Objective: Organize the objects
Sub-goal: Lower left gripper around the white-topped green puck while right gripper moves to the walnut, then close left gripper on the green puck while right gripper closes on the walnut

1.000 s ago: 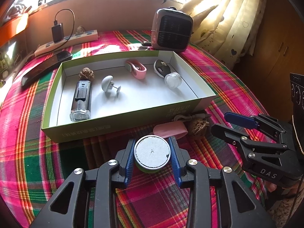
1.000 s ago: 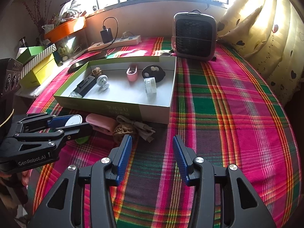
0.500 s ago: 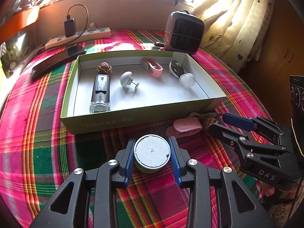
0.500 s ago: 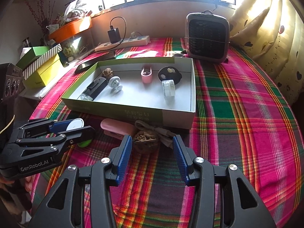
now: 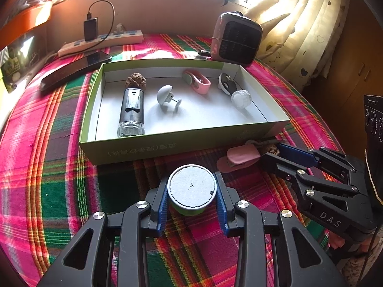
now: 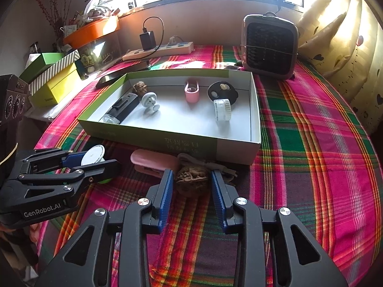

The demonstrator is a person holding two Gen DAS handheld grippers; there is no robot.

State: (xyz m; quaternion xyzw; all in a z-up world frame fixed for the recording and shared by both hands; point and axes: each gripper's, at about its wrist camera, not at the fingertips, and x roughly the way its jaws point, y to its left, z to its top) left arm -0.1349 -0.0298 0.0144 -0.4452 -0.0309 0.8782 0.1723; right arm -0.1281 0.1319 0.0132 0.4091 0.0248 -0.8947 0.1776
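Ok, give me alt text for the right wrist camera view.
The right gripper is open, its blue fingers either side of a walnut on a plaid tablecloth, before a green box of small items. The left gripper holds a round tin.

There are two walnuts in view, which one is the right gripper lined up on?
The walnut outside the box, on the cloth in front of its near wall, sits between the open right gripper fingers. The other walnut lies inside the box's far-left corner.

The left gripper clamped a green cup with a white lid over the plaid cloth, just before the green box. To its right, the right gripper reached beside a pink case, its fingers around what looked like a walnut, largely hidden.
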